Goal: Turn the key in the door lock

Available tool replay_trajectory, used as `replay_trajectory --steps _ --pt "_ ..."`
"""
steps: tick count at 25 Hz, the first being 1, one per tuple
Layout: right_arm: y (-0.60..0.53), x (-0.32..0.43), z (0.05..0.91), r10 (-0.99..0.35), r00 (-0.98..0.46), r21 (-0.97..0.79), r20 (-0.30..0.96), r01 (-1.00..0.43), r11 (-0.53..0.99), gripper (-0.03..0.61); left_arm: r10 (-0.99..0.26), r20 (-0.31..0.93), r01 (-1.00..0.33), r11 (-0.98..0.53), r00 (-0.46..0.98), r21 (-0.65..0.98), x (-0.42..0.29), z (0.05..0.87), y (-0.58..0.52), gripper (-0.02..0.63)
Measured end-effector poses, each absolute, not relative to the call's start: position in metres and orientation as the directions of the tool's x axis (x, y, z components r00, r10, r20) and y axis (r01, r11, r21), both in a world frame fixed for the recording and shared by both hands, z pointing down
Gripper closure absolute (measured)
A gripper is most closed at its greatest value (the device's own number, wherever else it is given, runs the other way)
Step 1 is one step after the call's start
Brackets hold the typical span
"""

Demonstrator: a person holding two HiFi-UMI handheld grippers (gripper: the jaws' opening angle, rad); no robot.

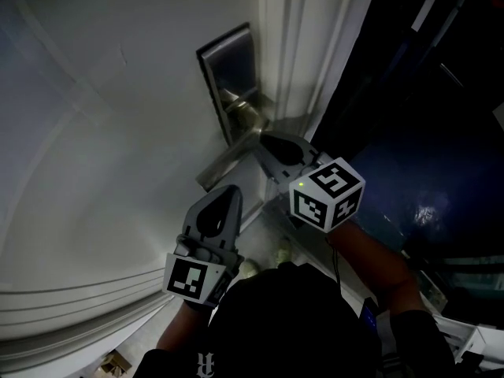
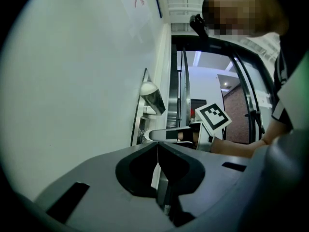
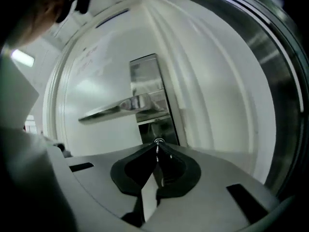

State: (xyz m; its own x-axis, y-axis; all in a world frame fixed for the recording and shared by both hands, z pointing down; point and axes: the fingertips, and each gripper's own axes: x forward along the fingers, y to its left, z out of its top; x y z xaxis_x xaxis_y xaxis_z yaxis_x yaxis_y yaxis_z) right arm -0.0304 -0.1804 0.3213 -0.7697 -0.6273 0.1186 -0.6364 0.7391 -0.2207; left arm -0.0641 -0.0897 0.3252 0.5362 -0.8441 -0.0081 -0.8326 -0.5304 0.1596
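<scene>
A steel lock plate (image 1: 223,61) with a lever handle (image 1: 228,157) is mounted near the edge of a white door (image 1: 102,132). My right gripper (image 1: 265,142) is pressed up to the plate just under the handle. In the right gripper view its jaws (image 3: 157,148) are shut on a small metal key (image 3: 158,141), which pokes toward the lower part of the lock plate (image 3: 147,88). The key is hidden in the head view. My left gripper (image 1: 229,190) hangs below and left of the handle, shut and holding nothing (image 2: 158,148).
The door frame (image 1: 315,46) runs just right of the lock, with a dark glass area (image 1: 425,132) beyond it. The lever handle (image 3: 116,111) sticks out leftward above the right gripper. Small objects lie on the floor (image 1: 114,362) at the bottom.
</scene>
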Motion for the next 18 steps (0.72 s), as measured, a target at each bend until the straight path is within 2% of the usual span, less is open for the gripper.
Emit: replay_trajectory --steps 4,9,13,18 --pt "-0.183 -0.028 0.325 -0.551 -0.832 -0.609 0.065 -0.47 0.639 0.557 -0.844 -0.002 -0.833 -0.53 0.537 0.16 -0.064 0.327 -0.09 0.606" --pt "-0.189 -0.023 0.334 -0.511 -0.859 -0.888 -0.033 -0.21 0.41 0.557 -0.844 0.0 -0.833 -0.53 0.537 0.161 -0.064 0.328 -0.092 0.606" --pt "-0.188 -0.025 0.334 -0.495 -0.859 -0.957 -0.129 -0.022 0.288 0.557 -0.842 0.0 -0.831 -0.533 0.54 0.16 -0.061 0.328 -0.093 0.606" --pt "-0.188 -0.026 0.335 -0.495 -0.853 -0.968 -0.165 0.043 0.249 0.557 -0.839 0.001 -0.829 -0.537 0.544 0.156 -0.058 0.328 -0.095 0.606"
